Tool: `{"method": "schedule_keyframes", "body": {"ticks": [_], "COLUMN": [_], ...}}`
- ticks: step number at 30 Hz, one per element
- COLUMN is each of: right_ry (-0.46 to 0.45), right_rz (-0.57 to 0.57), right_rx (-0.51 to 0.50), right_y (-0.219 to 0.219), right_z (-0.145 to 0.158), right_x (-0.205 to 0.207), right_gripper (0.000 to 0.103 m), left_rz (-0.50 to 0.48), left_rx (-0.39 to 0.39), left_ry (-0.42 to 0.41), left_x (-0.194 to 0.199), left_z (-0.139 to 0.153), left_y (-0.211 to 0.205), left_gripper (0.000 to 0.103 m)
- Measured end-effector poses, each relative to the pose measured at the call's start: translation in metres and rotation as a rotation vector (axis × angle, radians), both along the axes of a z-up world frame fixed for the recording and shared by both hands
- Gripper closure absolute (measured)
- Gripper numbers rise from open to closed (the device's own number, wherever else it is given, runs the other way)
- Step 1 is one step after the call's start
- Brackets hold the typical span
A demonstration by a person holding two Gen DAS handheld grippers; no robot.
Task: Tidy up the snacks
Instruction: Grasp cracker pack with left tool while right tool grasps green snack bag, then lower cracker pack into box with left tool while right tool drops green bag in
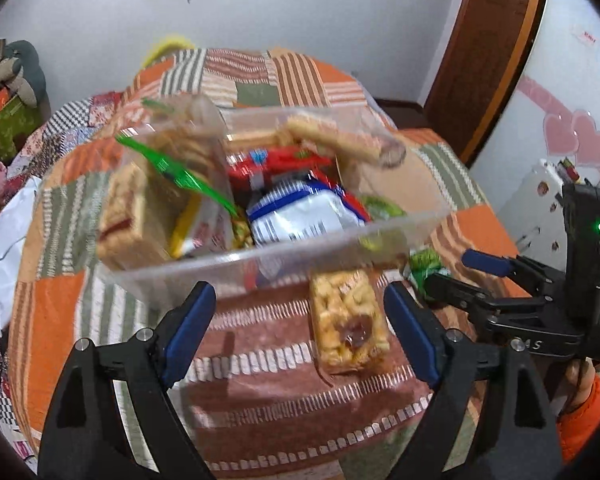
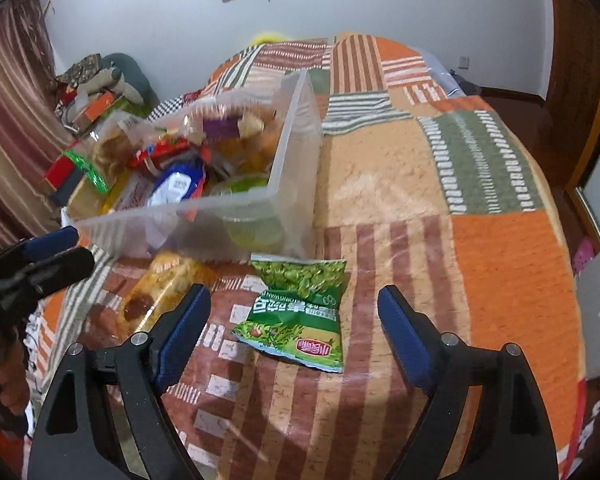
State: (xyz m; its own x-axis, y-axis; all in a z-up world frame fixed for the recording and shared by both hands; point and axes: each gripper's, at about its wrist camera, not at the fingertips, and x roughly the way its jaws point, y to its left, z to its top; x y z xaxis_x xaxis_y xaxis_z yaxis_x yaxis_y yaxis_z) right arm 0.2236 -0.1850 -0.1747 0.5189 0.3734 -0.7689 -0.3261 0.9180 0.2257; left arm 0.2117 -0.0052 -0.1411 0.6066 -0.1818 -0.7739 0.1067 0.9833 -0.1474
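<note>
patchwork bedspread [image 2: 440, 184]: clear plastic bin [image 1: 300, 248] heaped with wrapped snacks. outside it, just beside: crispy bar [image 1: 346, 320], green packet [image 2: 296, 312]. left gripper [image 1: 300, 328], right gripper [image 2: 292, 332]: jaws apart, empty.

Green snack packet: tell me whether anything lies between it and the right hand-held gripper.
Nothing visible does. The green snack packet lies flat on the patchwork cloth, just ahead of the open right hand-held gripper. The clear bin stands behind the packet, and the wrapped pastry lies off to the left.
</note>
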Motion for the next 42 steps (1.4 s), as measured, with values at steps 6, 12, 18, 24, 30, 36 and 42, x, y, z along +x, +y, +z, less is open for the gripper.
{"method": "schedule_keyframes", "body": {"ticks": [6, 12, 18, 24, 30, 36, 42], "right_ry": [0.044, 0.031, 0.002, -0.032, -0.078, -0.153, -0.200], "right_rz": [0.020, 0.024, 0.028, 0.031, 0.039, 0.055, 0.074], "right_rx": [0.011, 0.018, 0.004, 0.006, 0.039, 0.073, 0.072], "right_y": [0.002, -0.002, -0.002, -0.002, -0.002, 0.003, 0.020], "right_z": [-0.011, -0.008, -0.005, 0.004, 0.023, 0.048, 0.058], "right_x": [0.005, 0.000, -0.014, -0.026, -0.027, -0.024, -0.012], "right_gripper": [0.050, 0.058, 0.062, 0.062, 0.062, 0.062, 0.062], "left_rz": [-0.035, -0.065, -0.074, -0.086, -0.083, -0.071, -0.039], "left_rx": [-0.003, -0.015, -0.021, -0.037, -0.025, -0.050, -0.057], "left_ry": [0.051, 0.109, 0.102, 0.093, 0.031, -0.047, -0.113], "left_x": [0.006, 0.016, 0.020, 0.017, -0.005, -0.016, -0.011], "left_z": [-0.025, -0.047, -0.055, -0.053, -0.028, 0.004, 0.031], "left_y": [-0.014, -0.028, -0.031, -0.028, -0.021, -0.015, -0.006], "left_gripper": [0.016, 0.016, 0.038, 0.058, 0.059, 0.059, 0.059]}}
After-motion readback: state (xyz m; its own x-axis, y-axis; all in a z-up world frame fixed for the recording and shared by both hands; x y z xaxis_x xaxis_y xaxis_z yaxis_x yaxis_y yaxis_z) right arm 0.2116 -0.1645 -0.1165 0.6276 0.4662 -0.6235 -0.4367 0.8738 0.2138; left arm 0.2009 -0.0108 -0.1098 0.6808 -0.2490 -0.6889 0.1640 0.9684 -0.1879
